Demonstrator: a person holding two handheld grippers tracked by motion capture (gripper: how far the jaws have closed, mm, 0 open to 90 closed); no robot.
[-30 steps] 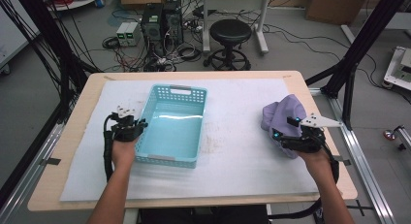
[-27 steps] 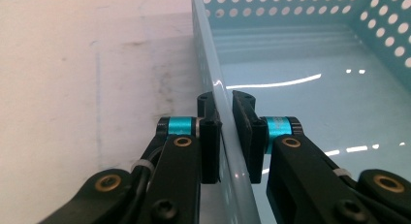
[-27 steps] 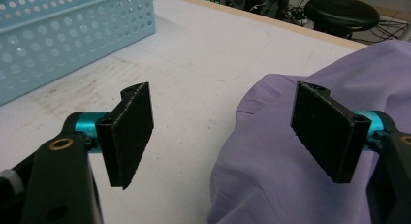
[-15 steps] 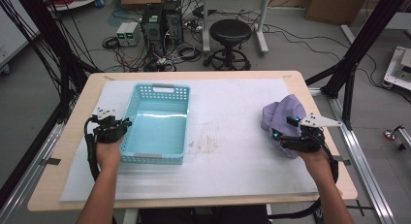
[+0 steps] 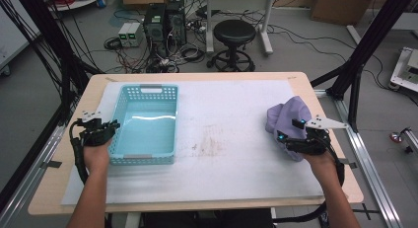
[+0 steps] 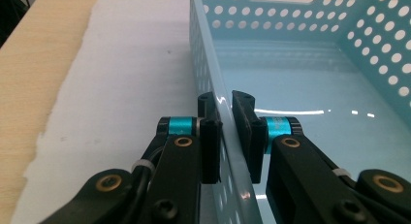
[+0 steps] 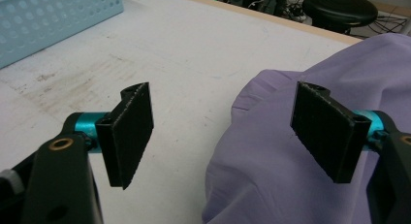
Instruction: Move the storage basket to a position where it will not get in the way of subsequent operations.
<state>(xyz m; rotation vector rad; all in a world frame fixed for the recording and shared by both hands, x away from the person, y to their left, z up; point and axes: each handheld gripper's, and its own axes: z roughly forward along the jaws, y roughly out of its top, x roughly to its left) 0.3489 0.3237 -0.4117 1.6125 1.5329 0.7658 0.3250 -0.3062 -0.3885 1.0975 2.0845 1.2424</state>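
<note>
So the left claw (image 6: 225,136) is clamped right on the side wall of the light blue basket (image 5: 146,120), one jaw outside and one inside, with the thin perforated plastic pinched between the pads. In the high view that grip sits on the basket's left long wall, close to the near corner, and the basket is over on the left part of the tabletop (image 5: 64,154), lying on the white sheet (image 5: 222,159) that covers most of it. It's got nothing in it, just glare on the bottom.

The right claw (image 7: 223,132) has its jaws spread wide, gripping nothing. A crumpled purple cloth (image 7: 300,151) lies under and between them, bunched up more toward one jaw. In the high view the cloth (image 5: 288,119) sits near the right edge of the tabletop, well apart from the basket, with a brownish smudge (image 5: 209,146) on the sheet between the two.
</note>
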